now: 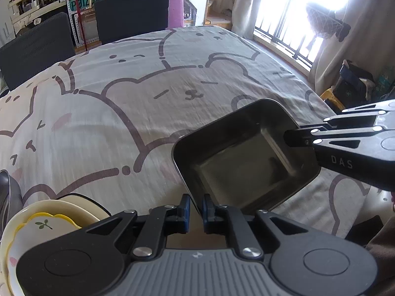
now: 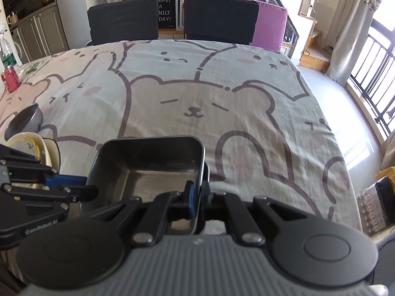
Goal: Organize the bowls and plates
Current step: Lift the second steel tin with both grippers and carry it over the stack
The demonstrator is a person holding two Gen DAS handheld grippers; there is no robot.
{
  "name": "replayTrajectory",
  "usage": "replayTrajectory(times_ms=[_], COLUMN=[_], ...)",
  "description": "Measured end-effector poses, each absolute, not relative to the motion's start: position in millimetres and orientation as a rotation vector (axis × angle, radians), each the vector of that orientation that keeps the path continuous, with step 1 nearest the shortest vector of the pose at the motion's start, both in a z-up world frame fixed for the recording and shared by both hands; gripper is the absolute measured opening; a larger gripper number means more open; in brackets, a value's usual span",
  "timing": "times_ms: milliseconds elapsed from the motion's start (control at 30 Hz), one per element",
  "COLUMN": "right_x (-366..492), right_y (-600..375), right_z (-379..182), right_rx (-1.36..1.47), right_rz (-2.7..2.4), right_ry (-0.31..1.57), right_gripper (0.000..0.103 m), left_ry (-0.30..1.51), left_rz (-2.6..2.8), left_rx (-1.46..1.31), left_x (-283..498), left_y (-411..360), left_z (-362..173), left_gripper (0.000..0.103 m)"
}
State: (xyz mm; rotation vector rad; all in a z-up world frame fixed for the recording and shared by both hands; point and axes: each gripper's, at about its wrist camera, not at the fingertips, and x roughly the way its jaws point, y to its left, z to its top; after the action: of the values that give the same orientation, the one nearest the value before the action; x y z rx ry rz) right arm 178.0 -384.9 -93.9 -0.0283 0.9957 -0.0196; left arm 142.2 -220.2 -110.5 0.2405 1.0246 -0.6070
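Observation:
A square dark metal tray (image 1: 244,153) is held above the bear-print tablecloth (image 1: 123,98). My left gripper (image 1: 196,207) pinches the tray's near left rim between its blue pads. My right gripper (image 2: 197,197) is shut on the tray's right rim (image 2: 201,170); it shows in the left wrist view (image 1: 293,140) at the tray's right side. The left gripper shows in the right wrist view (image 2: 86,185) at the tray's left edge. A stack of cream and yellow bowls (image 1: 49,222) sits at lower left, beside a grey metal bowl (image 2: 24,120).
Two dark chairs (image 2: 123,19) and a purple cushion (image 2: 269,27) stand at the table's far side. A red can (image 2: 9,79) and a bottle (image 2: 6,54) stand at the far left. A window with railings (image 2: 375,79) is on the right.

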Motion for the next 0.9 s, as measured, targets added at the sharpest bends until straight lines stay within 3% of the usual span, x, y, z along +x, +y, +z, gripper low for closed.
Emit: replayTrajectory(times_ms=[900], right_x=[204.2], right_y=[-380.8], right_z=[-130.3], right_rx=[-0.132], right_rz=[-0.042], right_ry=[1.140], right_gripper=[0.007], left_ry=[1.072], left_rz=[-0.618], left_rx=[0.209], left_x=[150.9], left_y=[-221.3], left_z=[-120.4], left_gripper=[0.011])
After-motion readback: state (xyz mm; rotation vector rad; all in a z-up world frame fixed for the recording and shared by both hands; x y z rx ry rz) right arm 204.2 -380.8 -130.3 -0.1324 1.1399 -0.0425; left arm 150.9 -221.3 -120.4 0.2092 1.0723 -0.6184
